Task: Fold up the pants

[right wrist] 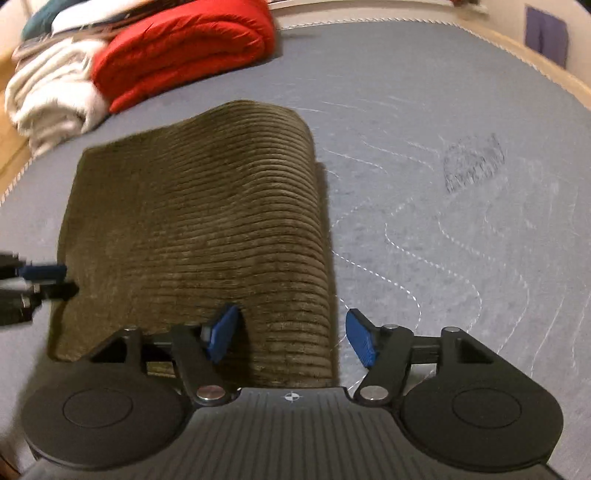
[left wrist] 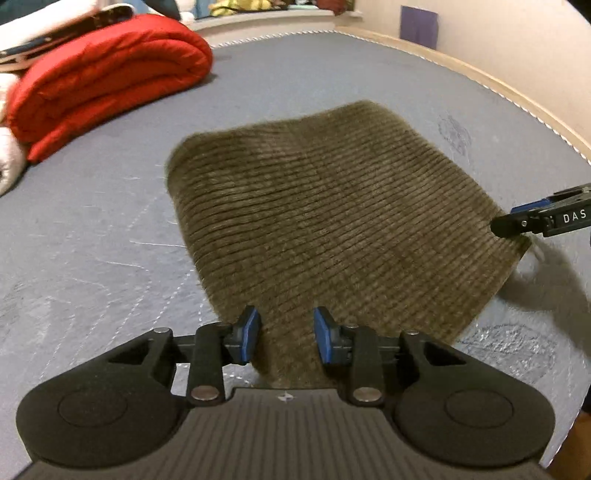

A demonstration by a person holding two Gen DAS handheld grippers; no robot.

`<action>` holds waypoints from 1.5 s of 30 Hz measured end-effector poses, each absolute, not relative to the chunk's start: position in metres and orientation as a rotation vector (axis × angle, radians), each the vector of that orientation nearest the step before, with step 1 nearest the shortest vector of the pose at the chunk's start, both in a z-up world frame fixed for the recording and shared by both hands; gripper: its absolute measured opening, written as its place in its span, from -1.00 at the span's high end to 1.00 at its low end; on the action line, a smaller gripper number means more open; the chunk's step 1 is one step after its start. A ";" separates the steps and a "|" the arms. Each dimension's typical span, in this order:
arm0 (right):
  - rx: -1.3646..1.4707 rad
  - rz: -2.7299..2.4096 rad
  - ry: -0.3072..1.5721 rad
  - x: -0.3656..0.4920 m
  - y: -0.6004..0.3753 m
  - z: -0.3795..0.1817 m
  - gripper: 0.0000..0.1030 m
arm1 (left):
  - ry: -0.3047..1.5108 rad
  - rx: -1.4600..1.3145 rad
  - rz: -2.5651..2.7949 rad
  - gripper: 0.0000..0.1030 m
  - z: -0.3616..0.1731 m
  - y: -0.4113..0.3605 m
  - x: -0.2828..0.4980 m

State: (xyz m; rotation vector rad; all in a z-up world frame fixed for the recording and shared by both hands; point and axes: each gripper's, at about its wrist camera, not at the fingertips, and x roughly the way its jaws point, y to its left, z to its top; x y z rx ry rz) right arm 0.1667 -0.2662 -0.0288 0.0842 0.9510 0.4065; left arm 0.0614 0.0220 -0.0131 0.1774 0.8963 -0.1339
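The olive-brown corduroy pants [left wrist: 332,206] lie folded into a compact rectangle on the grey mattress [left wrist: 92,229]. They also show in the right wrist view [right wrist: 199,229]. My left gripper [left wrist: 286,334] is open, its blue pads straddling the near edge of the pants. My right gripper [right wrist: 291,336] is open over the pants' right near corner, one pad above the fabric and one beyond the edge. The right gripper's tips show at the pants' right corner in the left wrist view [left wrist: 517,221]. The left gripper's tips show at the left edge in the right wrist view [right wrist: 55,280].
A folded red quilt [left wrist: 107,77] lies at the far left of the mattress, next to white bedding [right wrist: 51,99]. A wooden bed frame edge [left wrist: 480,70] and a cream wall run along the far right. A purple sheet [left wrist: 419,27] hangs on the wall.
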 end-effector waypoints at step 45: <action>0.226 0.273 0.788 0.028 -0.274 0.082 -0.98 | 0.687 -0.098 0.302 -0.99 0.119 -0.035 -0.111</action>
